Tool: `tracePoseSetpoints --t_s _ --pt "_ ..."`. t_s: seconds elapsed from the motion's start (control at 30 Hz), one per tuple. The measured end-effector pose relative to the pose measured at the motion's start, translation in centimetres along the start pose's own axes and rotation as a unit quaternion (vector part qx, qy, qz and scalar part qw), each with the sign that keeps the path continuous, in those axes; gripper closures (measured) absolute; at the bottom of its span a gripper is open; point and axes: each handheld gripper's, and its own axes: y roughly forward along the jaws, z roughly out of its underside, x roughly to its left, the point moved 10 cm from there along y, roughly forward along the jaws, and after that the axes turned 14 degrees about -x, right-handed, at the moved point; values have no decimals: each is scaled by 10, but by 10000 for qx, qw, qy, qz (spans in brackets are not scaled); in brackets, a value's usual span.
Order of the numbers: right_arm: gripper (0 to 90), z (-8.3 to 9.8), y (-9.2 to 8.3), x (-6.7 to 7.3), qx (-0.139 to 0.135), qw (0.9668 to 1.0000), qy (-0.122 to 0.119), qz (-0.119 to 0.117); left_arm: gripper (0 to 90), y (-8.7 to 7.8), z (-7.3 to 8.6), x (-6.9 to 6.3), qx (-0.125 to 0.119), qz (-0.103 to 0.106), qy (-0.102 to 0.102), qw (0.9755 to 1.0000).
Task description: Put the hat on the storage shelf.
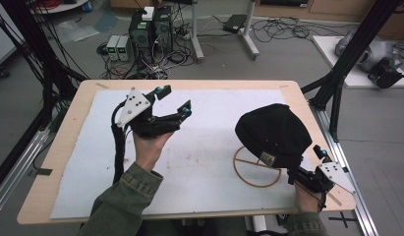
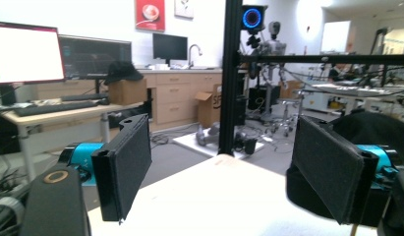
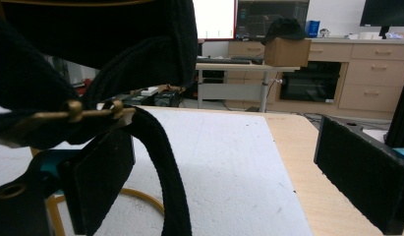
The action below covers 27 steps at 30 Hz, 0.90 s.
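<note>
Black cap (image 1: 274,132) atop gold wire stand (image 1: 256,173); left gripper (image 1: 174,101) released, raised; right gripper (image 1: 307,164) released beside cap strap.

Mat (image 1: 199,162) lies on surface (image 1: 67,147). Cap (image 1: 275,132) at 3 o'clock on mat, sitting on stand (image 1: 253,178). Left tongs (image 1: 174,101) above mat at 10 o'clock, well apart from cap. Right tongs (image 1: 307,157) at 4 o'clock, just beside cap's near edge.

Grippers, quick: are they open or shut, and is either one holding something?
Left gripper: open, jaws wide apart, holding nothing.
Right gripper: open, jaws apart beside the black cap, its strap lying between them, not clamped.
</note>
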Motion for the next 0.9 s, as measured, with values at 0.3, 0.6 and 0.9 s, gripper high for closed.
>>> tracePoseSetpoints --t_s 0.3,0.6,0.9 --pt "74 0 1 0 -15 10000 6 -3 225 -27 8 23 33 -427 -29 9991" --pt "74 0 1 1 -14 10000 -27 -21 216 -55 17 47 110 -885 169 9959" --pt "74 0 1 1 -10 10000 -21 -13 212 -99 30 74 114 -1443 377 9887"
